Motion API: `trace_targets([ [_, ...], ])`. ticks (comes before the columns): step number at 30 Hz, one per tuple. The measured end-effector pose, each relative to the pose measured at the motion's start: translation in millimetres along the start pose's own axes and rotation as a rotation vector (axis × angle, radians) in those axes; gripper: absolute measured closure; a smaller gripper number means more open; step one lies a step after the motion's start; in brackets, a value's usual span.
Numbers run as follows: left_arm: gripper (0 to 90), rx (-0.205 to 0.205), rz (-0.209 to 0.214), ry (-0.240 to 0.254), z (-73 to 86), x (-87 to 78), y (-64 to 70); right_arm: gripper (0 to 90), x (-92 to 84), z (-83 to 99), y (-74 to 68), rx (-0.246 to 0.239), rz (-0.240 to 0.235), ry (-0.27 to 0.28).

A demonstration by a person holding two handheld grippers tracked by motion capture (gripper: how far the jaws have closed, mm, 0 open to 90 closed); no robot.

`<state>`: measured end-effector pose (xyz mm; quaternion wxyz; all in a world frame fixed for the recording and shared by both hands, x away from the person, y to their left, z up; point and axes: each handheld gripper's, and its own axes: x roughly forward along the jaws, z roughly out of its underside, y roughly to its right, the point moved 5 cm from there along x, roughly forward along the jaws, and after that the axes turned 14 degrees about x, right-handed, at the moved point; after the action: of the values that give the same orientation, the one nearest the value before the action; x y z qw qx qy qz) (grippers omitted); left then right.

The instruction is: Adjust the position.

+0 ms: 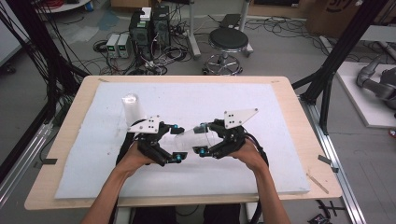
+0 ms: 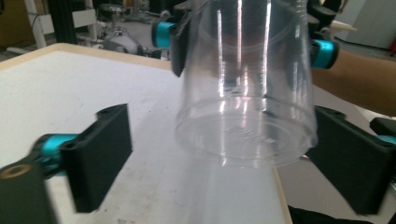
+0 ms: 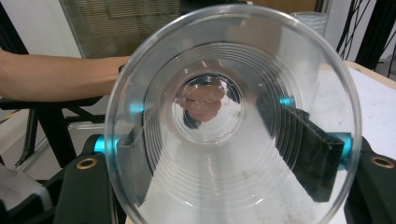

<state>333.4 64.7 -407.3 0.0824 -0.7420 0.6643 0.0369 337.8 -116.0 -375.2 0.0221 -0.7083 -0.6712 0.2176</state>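
The right gripper (image 1: 211,140) is clamped on a clear plastic cup (image 1: 194,138), held sideways above the white foam mat (image 1: 280,107), its mouth toward that gripper's own camera. The left gripper (image 1: 173,141) stands spread, its jaws either side of the cup's closed base (image 2: 245,140), not yet touching. The step looks like a hand-over: close squarely and gently, since thin walls buckle. Beyond the left gripper a stack of cups (image 1: 132,108) stands; elsewhere open mat reaches the wooden table edge (image 1: 187,78).
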Motion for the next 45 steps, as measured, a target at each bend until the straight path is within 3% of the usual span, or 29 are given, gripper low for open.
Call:
trace_targets([
  [6, 5.6, 0.011, -0.012, -0.022, -0.9, -5.5, 0.5, 31.9, -2.0, -0.7, 1.1, -0.004, 0.008, 0.007],
  [7, 5.6, 0.018, -0.029, -0.057, 0.3, -8.4, 0.6, 31.9, -3.0, -0.9, 2.0, -0.003, 0.016, 0.01],
  [8, 5.6, 0.018, -0.029, -0.057, 0.3, -8.4, 0.6, 31.9, -3.8, -0.7, 2.1, 0.002, 0.018, 0.008],
  [10, 5.6, 0.024, -0.114, -0.133, 5.7, -21.5, 0.0, 31.9, -6.2, -0.6, 2.9, 0.012, 0.038, 0.006],
  [11, 5.6, 0.015, -0.153, -0.139, 8.5, -28.5, -0.5, 31.9, -7.9, -1.0, 5.1, 0.007, 0.061, 0.008],
  [12, 5.6, 0.015, -0.153, -0.139, 8.5, -28.5, -0.5, 31.9, -7.9, -1.0, 5.1, 0.007, 0.061, 0.008],
  [13, 5.6, -0.011, -0.222, -0.142, 15.5, -43.1, -1.0, 31.8, -13.6, -0.8, 9.8, 0.024, 0.12, -0.004],
  [14, 5.6, -0.02, -0.256, -0.148, 19.7, -50.0, -1.2, 31.9, -16.9, -1.1, 12.3, 0.032, 0.142, -0.004],
  [16, 5.6, -0.039, -0.31, -0.184, 28.4, -62.1, -0.9, 31.8, -23.3, -1.8, 16.9, 0.064, 0.187, -0.011],
  [18, 5.6, -0.05, -0.353, -0.189, 34.7, -72.9, 1.2, 31.9, -28.3, -2.9, 21.3, 0.076, 0.231, -0.026],
  [23, 5.6, -0.054, -0.455, -0.237, 51.6, -93.4, 6.1, 32.4, -37.5, -3.5, 33.2, 0.116, 0.357, -0.104],
  [24, 5.6, -0.054, -0.455, -0.237, 51.6, -93.4, 6.1, 32.4, -38.4, -3.6, 34.9, 0.124, 0.372, -0.124],
  [25, 5.6, -0.062, -0.491, -0.24, 59.5, -98.9, 8.4, 32.5, -38.7, -4.0, 36.6, 0.128, 0.393, -0.141],
  [26, 5.6, -0.062, -0.491, -0.24, 59.5, -98.9, 8.4, 32.5, -38.8, -4.3, 38.2, 0.128, 0.413, -0.166],
  [28, 5.6, -0.066, -0.552, -0.228, 68.9, -106.3, 13.0, 32.5, -37.7, -5.0, 40.8, 0.134, 0.45, -0.217],
  [32, 5.6, -0.054, -0.62, -0.236, 76.7, -112.0, 16.7, 32.4, -32.6, -3.9, 48.8, 0.133, 0.536, -0.349],
  [35, 5.6, -0.059, -0.649, -0.226, 80.8, -115.7, 16.8, 32.5, -27.5, -3.7, 52.1, 0.138, 0.567, -0.415],
  [38, 5.6, -0.081, -0.659, -0.205, 84.2, -117.5, 15.7, 32.5, -24.2, -4.5, 53.0, 0.14, 0.567, -0.428],
  [39, 5.6, -0.109, -0.662, -0.18, 88.0, -119.6, 14.7, 32.5, -22.1, -4.9, 53.6, 0.137, 0.569, -0.439],
  [45, 5.6, -0.13, -0.663, -0.176, 97.1, -121.6, 13.6, 32.5, -22.3, -3.9, 57.3, 0.152, 0.573, -0.439],
])
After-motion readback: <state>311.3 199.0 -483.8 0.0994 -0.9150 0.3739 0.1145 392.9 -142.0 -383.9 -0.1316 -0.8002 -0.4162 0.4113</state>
